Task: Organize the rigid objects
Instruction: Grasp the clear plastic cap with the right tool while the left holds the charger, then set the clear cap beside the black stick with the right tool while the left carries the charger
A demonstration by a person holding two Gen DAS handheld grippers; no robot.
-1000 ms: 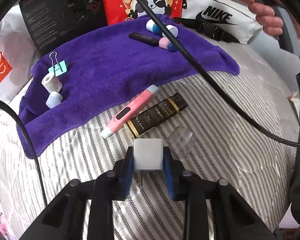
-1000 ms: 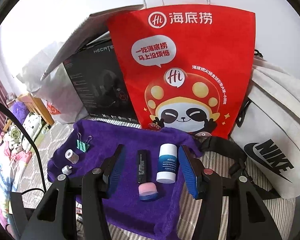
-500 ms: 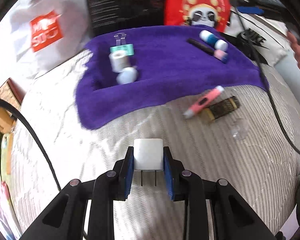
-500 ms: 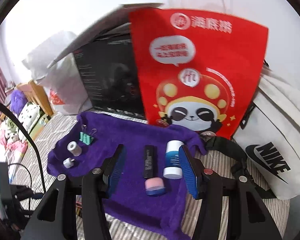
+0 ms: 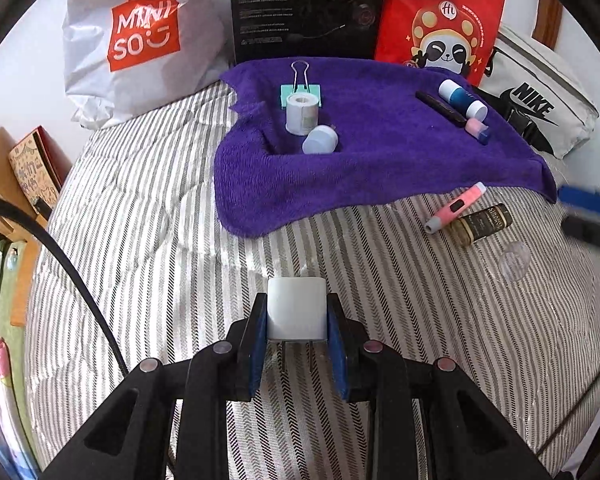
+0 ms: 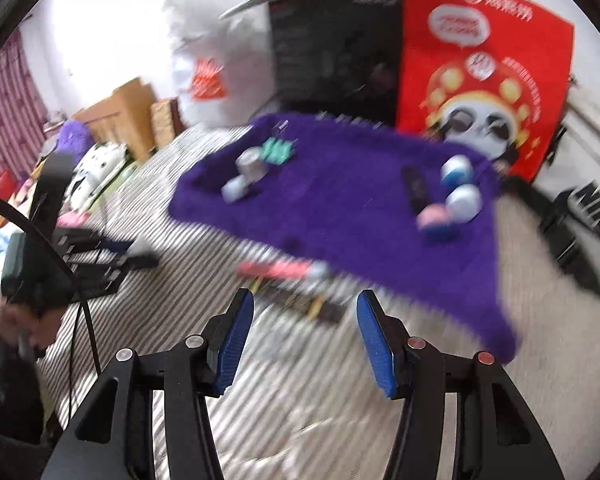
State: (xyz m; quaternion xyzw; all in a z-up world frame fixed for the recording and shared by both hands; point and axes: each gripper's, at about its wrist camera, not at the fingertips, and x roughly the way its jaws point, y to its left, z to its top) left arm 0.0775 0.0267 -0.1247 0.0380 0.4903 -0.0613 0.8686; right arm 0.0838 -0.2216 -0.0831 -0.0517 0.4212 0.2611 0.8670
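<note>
Clamping a white plug adapter (image 5: 297, 307) between its blue pads, the left gripper (image 5: 297, 344) is holding the block above the striped bedcover (image 5: 148, 216), with the two metal prongs pointing back toward the camera. Just ahead, the purple towel (image 5: 380, 160) is lying spread over the bed. On its left part a white roll (image 5: 301, 113) is standing upright, touching a teal binder clip (image 5: 301, 93) behind it, and a pale round cap (image 5: 320, 140) is lying tipped just in front. On the towel's right part a black stick (image 5: 440, 108), a blue-and-white tube (image 5: 462, 98) and a small pink-and-blue piece (image 5: 478, 128) are sitting close together. Off the towel, on the stripes to the right, a pink pen (image 5: 456, 207) and a dark gold-lettered tube (image 5: 482, 222) are lying side by side, with a clear cap (image 5: 512, 266) near them.

The right gripper (image 6: 306, 334) is standing with its jaws apart and nothing between them, hanging over the bedcover in a motion-blurred view; the pink pen (image 6: 278, 269) and dark tube (image 6: 300, 304) are showing just beyond its tips.
</note>
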